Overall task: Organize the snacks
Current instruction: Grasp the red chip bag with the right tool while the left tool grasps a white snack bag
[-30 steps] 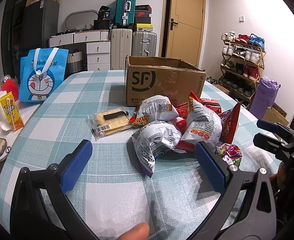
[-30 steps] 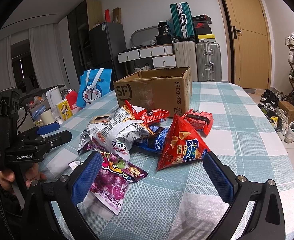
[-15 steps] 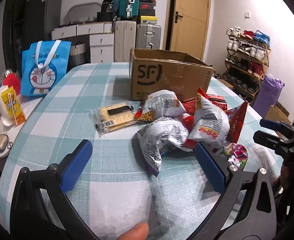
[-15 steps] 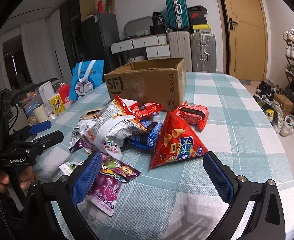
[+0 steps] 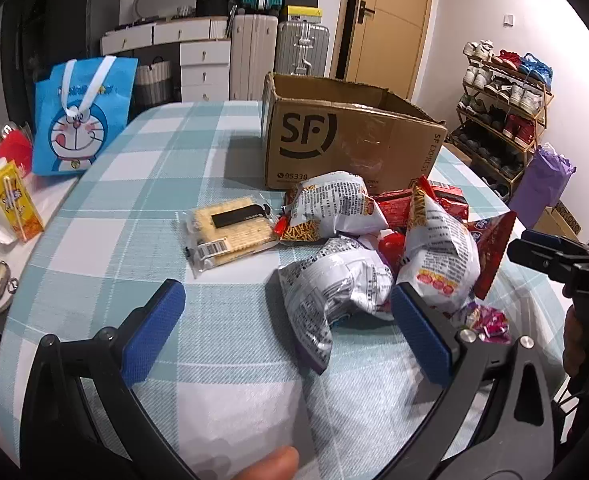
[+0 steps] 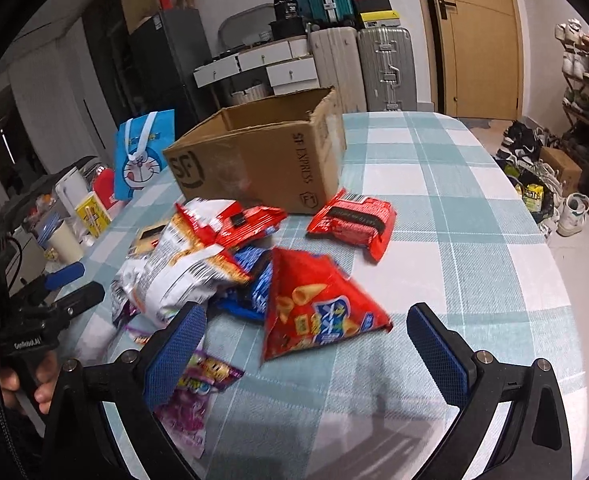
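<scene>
- Far left, off the table (image 5: 106,240) edge: yellow drink carton (image 5: 12,200), red item behind it, blue cartoon bag (image 5: 80,120) standing upright at the table's back-left.
- Table has a teal-and-white check cloth; the near-left part is bare cloth.
- Left hand-held gripper (image 5: 286,332): jaws spread wide, nothing between the pads, held low over the near table edge. A fingertip (image 5: 270,464) shows at the bottom of the left wrist view.
- Clear-wrapped cracker pack (image 5: 230,232) lies flat on its own, left of the heap and ahead of the left hand-held gripper's left finger.
- Snack heap sits mid-table, just in front of the open cardboard box (image 5: 346,148). The box is upright, flaps open, interior not visible.
- White chip bags (image 5: 334,284) are the nearest part of the heap to the left hand-held gripper; one corner reaches into the gap, close to the right pad, contact not clear.
- Red packets are wedged under and behind the white bags, a blue packet (image 6: 254,288) below them.
- Red triangular corn-snack bag (image 6: 314,308) lies directly ahead of the right hand-held gripper (image 6: 302,344), between the lines of its two fingers, apart from the pads.
- Right hand-held gripper: jaws spread wide, empty.
- Purple candy packet (image 6: 190,388) lies flat, partly hidden behind the right hand-held gripper's left finger.
- Red flat packet (image 6: 354,220) lies alone, right of the heap, near the box's corner.
- Background: suitcases and white drawers by the back wall, wooden door, shoe rack far right.
</scene>
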